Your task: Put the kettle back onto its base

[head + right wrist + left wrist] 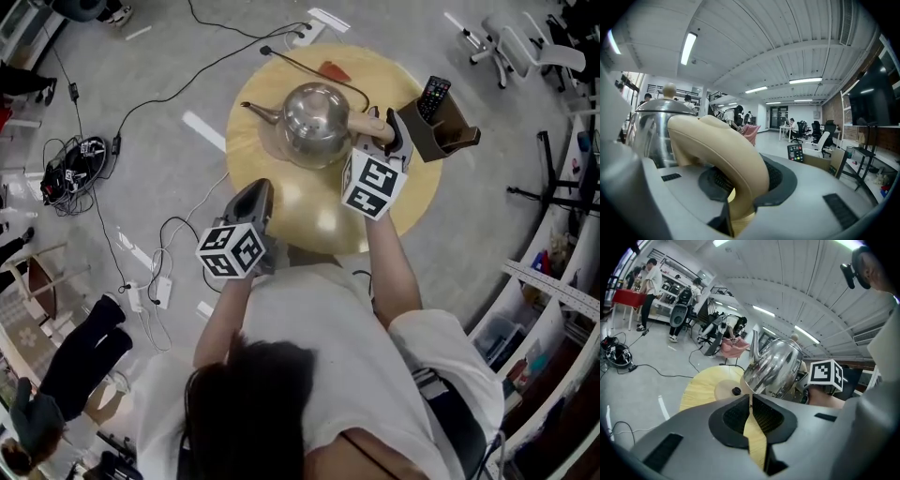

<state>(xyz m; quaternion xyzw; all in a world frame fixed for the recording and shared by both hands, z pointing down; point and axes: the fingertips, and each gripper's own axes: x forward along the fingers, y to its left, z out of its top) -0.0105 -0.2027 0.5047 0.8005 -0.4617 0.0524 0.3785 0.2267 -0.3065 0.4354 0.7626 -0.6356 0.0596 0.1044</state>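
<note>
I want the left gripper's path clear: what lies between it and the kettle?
Only bare tabletop and the base's edge; nothing stands between the left gripper and kettle, as the head view shows.

2 hand-held grippers: left gripper [255,190] jaws together, empty; ahead of it, right gripper [387,141] clamped on kettle handle [717,145].

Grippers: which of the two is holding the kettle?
The right gripper: its jaws are shut on the kettle's cream handle. The left gripper is shut on nothing, apart from the kettle.
</note>
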